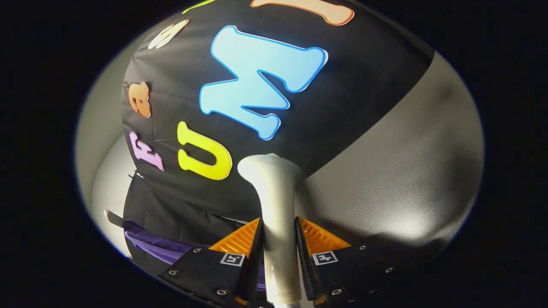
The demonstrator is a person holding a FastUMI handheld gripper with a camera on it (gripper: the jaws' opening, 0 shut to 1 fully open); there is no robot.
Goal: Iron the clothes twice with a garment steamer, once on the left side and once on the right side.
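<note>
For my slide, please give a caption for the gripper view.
Claw shut on the steamer handle, purple garment beside.

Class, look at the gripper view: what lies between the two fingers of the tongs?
In the gripper view, the pale steamer handle stands between the fingers of the tongs, both pressing on it. Purple clothes lie beside them.

off-white steamer (276, 205), purple garment (162, 248) w/ no pattern, black cloth wall (342, 107), grey panel (406, 171)
</note>
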